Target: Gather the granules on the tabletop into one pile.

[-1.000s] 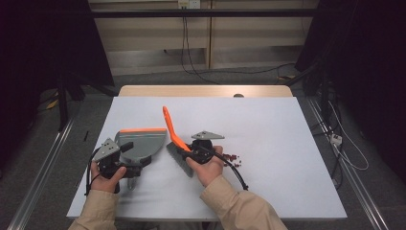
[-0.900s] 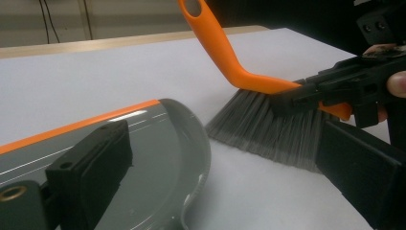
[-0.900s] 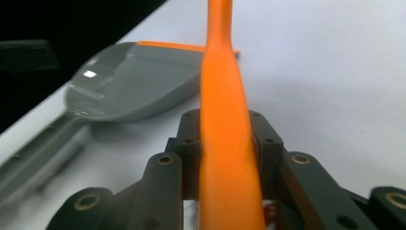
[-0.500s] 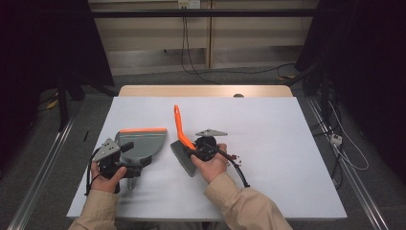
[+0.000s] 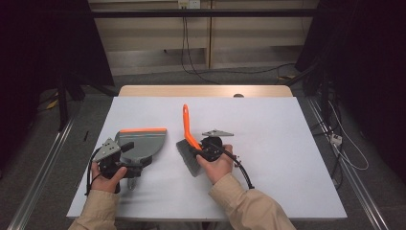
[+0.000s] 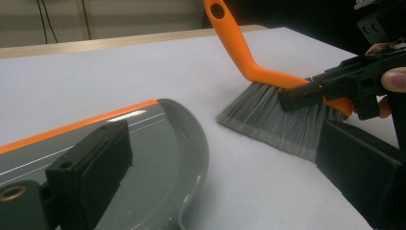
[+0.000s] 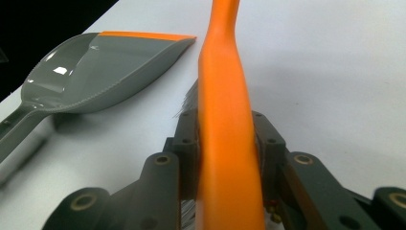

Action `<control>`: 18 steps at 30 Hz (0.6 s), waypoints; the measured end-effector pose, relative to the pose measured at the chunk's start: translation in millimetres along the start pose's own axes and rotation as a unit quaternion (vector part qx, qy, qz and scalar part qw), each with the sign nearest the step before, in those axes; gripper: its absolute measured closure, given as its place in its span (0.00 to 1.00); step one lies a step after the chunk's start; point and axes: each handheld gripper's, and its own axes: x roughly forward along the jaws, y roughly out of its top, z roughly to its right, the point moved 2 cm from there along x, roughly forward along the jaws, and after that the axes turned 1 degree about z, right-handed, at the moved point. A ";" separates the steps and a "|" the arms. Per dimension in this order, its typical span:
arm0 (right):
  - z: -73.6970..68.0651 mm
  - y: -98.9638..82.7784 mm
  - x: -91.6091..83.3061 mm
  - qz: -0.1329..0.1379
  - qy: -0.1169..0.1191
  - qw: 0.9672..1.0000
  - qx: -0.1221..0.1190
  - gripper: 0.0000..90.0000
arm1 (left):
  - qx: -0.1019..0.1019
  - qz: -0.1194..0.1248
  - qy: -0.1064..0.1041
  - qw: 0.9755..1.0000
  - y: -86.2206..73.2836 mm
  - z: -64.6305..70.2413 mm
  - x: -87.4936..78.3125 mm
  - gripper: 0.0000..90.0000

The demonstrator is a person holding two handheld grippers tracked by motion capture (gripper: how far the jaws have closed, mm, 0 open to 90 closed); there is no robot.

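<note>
Brush [image 5: 187, 143] is clamped at its orange handle by the right gripper [image 5: 205, 148], jaws pinching it from both sides, bristles on the table [image 5: 268, 124] just right of the dustpan [image 5: 141, 143]. No debris visible on the table, so sweeping looks pending. Left gripper [image 5: 125, 163] sits at the dustpan's handle end; whether its jaws grip it I can't tell. Both forearms low, near the table's front edge.

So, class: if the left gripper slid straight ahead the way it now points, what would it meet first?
Probably the grey dustpan it sits at; beyond the pan's orange lip, bare table. Depth is uncertain.
</note>
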 end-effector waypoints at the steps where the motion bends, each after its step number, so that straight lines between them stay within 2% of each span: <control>1: 0.7 -0.4 -0.7 -0.001 0.000 1.000 0.005 0.77 | 0.001 -0.001 0.000 1.000 0.0 -0.2 0.1 0.06; 18: 11.8 -2.0 -12.6 -0.003 -0.021 1.000 0.013 0.77 | 0.004 0.000 0.000 1.000 0.9 0.7 -0.6 0.06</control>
